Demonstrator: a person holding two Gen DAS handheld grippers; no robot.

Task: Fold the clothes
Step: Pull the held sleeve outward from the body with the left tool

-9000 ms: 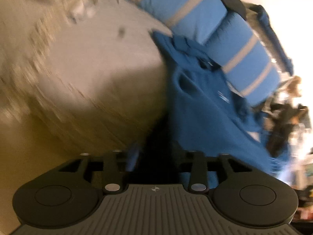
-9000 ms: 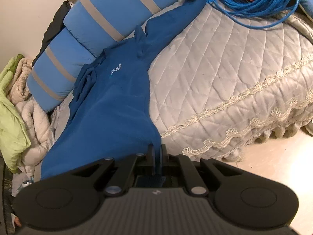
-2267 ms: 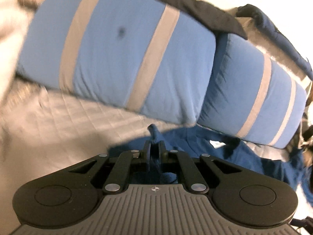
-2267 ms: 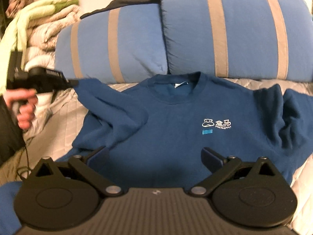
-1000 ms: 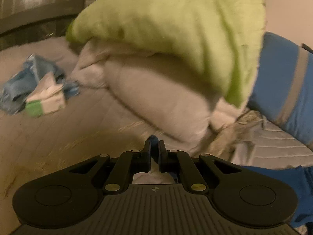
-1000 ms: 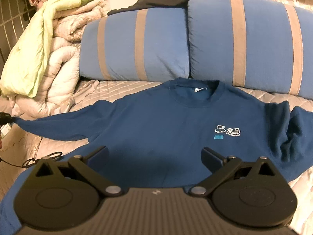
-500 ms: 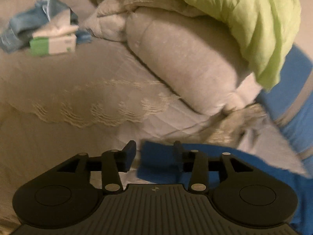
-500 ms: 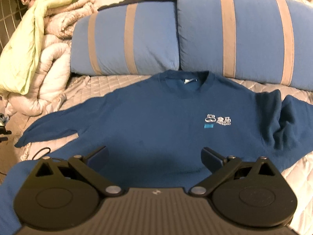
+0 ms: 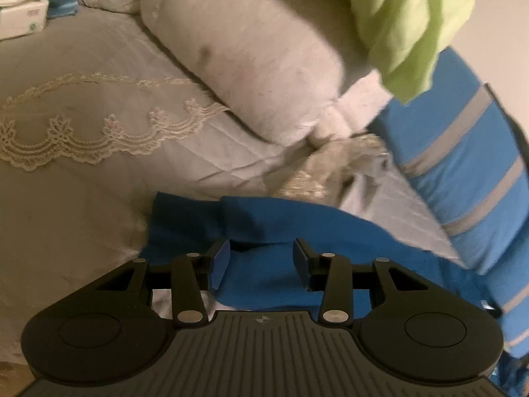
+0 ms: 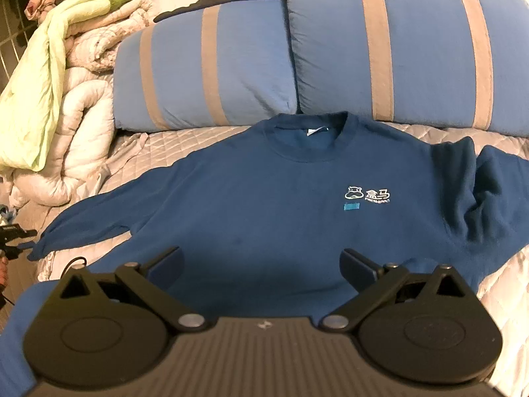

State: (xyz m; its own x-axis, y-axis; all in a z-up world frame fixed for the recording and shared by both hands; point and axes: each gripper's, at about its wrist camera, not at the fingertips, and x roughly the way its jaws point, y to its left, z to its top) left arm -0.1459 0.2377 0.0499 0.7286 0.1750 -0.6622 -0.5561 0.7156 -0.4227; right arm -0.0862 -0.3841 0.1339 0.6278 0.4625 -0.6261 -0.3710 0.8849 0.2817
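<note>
Bare quilt (image 9: 82,198) lies open leftward; the bedding pile (image 9: 251,56) seemingly blocks beyond.

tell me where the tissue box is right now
In the left wrist view, the tissue box sits at the far upper left on the bedspread, left of the white duvet roll.

Blue sweatshirt (image 10: 271,198) lies front-up and spread just ahead of the right gripper (image 10: 261,261), one sleeve bunched at its right.
</note>
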